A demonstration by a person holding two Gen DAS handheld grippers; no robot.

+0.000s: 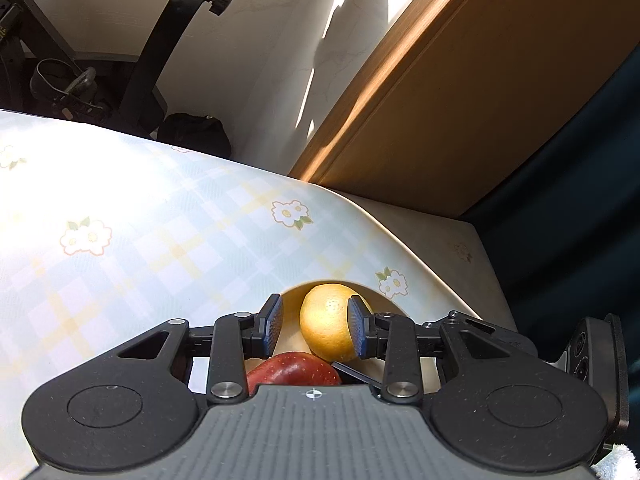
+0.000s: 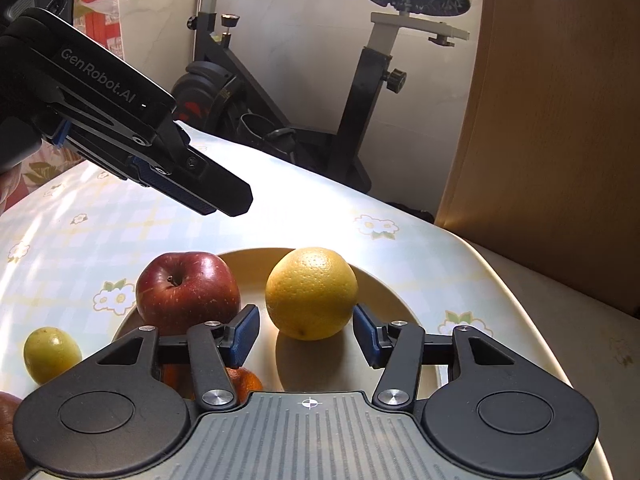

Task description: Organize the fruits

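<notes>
I am working two sets of tongs over the bench with the pale checked cloth with white flowers (image 2: 376, 226). The round cream plate (image 2: 384, 292) sits near the bench's right edge, close to its far right corner. On it stand the big yellow-orange round orange (image 2: 311, 293) and the dark red shiny apple (image 2: 187, 290), side by side and just apart. I think they are on the plate because that is where the fruits get gathered.

My right tongs (image 2: 306, 336) are spread wide and hold nothing. The orange sits just past the blue fingertips (image 2: 244, 334), so I think I either just let it go or am about to take it. I cannot tell which.

My left tongs (image 1: 316, 330) are up in the air over the plate. In the left view the blue pads (image 1: 273, 326) stand apart, with the orange (image 1: 328, 328) and the apple (image 1: 294, 370) below them, and they hold nothing. From the right view they look almost together, because I see them from the side.

A small yellow-green round fruit (image 2: 51, 354) lies on the cloth beside the plate, toward the bench's left side, not on it yet. A small orange fruit (image 2: 244, 384) peeks out under my right tongs. A brown-orange fruit (image 2: 8, 432) shows at the near left.

The left tool's black body says "GenRobot.AI" (image 2: 100, 76) in white letters.
</notes>
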